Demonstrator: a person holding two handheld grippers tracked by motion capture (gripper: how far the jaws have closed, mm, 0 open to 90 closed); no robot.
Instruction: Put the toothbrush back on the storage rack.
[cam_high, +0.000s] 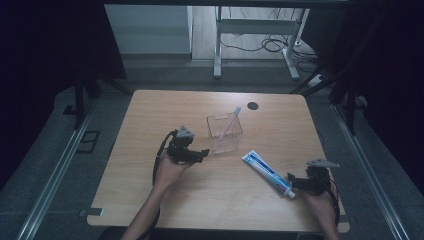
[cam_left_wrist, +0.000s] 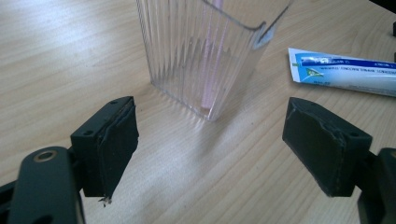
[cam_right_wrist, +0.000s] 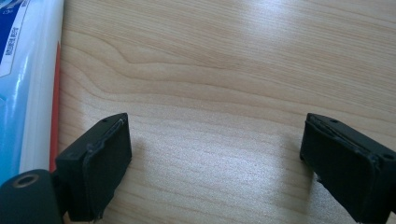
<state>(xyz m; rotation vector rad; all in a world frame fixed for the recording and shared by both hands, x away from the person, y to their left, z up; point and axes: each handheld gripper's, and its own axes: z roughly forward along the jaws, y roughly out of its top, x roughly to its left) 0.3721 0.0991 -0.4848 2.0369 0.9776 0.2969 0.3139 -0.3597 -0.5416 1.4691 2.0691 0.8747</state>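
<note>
Reaching toward the clear ribbed cup (cam_high: 225, 134) from its left, the left gripper (cam_high: 197, 155) sits low over the wooden counter (cam_high: 150, 115) with its jaws spread wide and nothing between them. In the left gripper view the cup (cam_left_wrist: 205, 51) stands upright just ahead of the jaws, near but not touching them, and a pink toothbrush (cam_left_wrist: 211, 70) shows through its wall, leaning inside; in the high view the toothbrush (cam_high: 231, 121) pokes out past the rim. To the right of the cup, apart from it, a white and blue toothpaste tube (cam_high: 267, 172) lies flat on the counter, running diagonally with its cap end toward the person. The right gripper (cam_high: 296, 184) rests right at that cap end. In the right gripper view its jaws stand well apart over bare wood, and the tube (cam_right_wrist: 23, 79) lies just outside the left-hand jaw rather than between the two.

As I judge it, the work looks to be putting the tube into the cup beside the brush, and this is the approach before any grasp. The next move calls for the right gripper to shift sideways so the tube lies between its jaws, then close on it near the cap. The left gripper would do well to straddle the cup and steady it, since a light cup with a leaning brush could tip when the tube goes in.
</note>
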